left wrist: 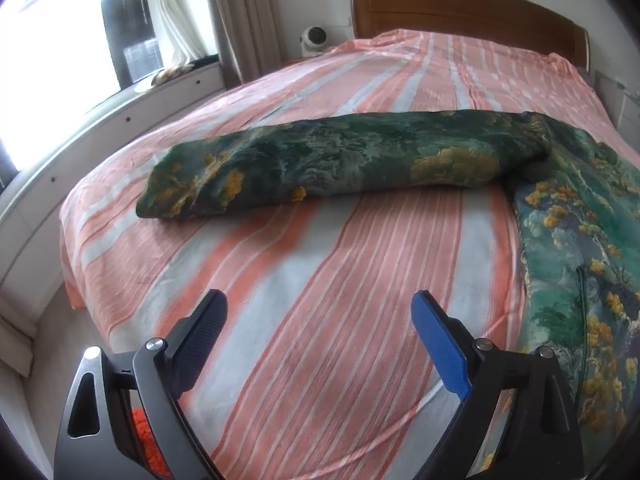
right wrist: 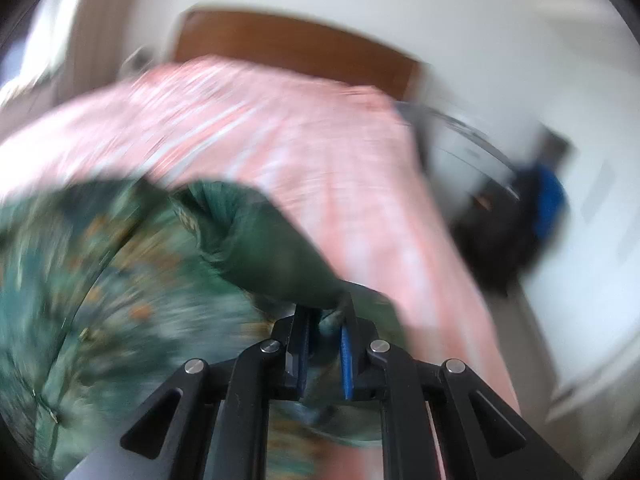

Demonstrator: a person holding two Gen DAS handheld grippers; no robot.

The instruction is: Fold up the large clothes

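A large green garment (left wrist: 344,156) with yellow flower print lies on the striped bed (left wrist: 320,280). One long sleeve stretches left across the bed; its body (left wrist: 580,248) lies at the right. My left gripper (left wrist: 320,312) is open and empty above the bare sheet, short of the sleeve. In the blurred right wrist view my right gripper (right wrist: 326,320) is shut on a fold of the green garment (right wrist: 272,248), lifted off the bed.
The wooden headboard (left wrist: 460,8) is at the far end, also in the right wrist view (right wrist: 288,48). A window ledge (left wrist: 132,100) and curtains run along the left. A small white fan (left wrist: 314,40) sits by the headboard. A dark and blue object (right wrist: 532,208) is right of the bed.
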